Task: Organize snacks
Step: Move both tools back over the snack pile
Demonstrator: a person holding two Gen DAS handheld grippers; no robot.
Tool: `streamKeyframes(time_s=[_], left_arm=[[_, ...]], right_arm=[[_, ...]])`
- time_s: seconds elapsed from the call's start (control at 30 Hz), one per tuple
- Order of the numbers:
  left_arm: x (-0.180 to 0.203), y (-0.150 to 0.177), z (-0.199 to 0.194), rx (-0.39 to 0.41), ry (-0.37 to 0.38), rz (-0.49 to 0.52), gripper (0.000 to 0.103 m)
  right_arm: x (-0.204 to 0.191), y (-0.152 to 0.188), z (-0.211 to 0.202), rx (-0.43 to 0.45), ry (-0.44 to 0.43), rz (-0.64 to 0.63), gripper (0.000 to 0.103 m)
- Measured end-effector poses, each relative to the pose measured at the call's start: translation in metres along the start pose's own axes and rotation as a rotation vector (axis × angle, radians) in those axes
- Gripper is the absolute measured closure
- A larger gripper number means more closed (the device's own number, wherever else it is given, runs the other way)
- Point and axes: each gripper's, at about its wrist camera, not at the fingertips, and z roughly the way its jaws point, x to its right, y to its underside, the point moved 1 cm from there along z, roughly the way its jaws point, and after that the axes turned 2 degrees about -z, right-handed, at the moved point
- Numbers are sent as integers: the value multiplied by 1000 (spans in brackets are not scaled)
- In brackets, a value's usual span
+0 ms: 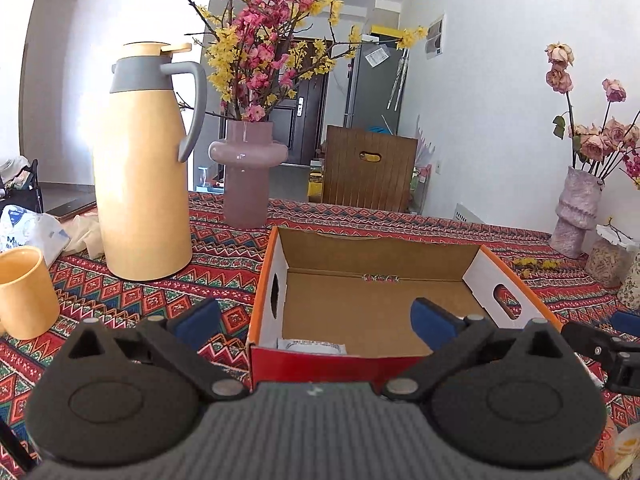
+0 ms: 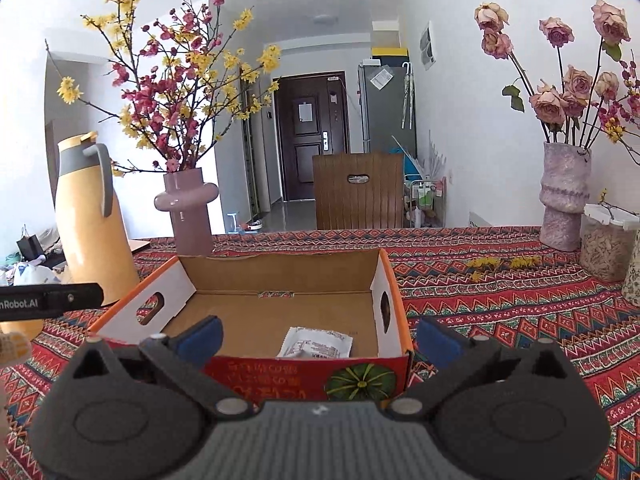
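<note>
An open cardboard box (image 1: 380,248) with orange rims and a red front sits on the patterned tablecloth. The same box (image 2: 280,266) fills the middle of the right wrist view. One white snack packet (image 2: 316,343) lies flat on its floor near the front wall; in the left wrist view only the packet's top edge (image 1: 312,345) shows. My left gripper (image 1: 316,316) is open over the box's near left corner, nothing between its blue pads. My right gripper (image 2: 320,336) is open, straddling the box's near right corner, empty too.
A tall yellow thermos (image 1: 140,168) and a yellow mug (image 1: 24,292) stand left of the box. A pink vase of blossom branches (image 1: 246,176) is behind it. At the right stand a vase of dried roses (image 2: 564,196) and a jar (image 2: 606,240). A wooden chair back (image 2: 358,190) stands beyond the table.
</note>
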Motion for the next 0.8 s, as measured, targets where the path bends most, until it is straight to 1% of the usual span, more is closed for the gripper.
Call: streamKeyframes(time_s=[0.13, 0.27, 0.53, 0.67, 0.8], left_arm=[[-6, 16, -16, 11, -6, 18, 0], [-13, 32, -30, 16, -9, 26, 0], [-23, 63, -55, 10, 14, 27, 0], [-22, 75, -60, -6, 27, 42, 0], [-20, 77, -61, -11, 30, 39, 0]], right_arm=[[-4, 15, -16, -4, 3, -19, 0], [-4, 33, -33, -11, 0, 0, 0], [-5, 67, -59, -63, 26, -27, 0], [-2, 77, -67, -77, 40, -34, 0], [2, 81, -68, -85, 51, -34, 0]])
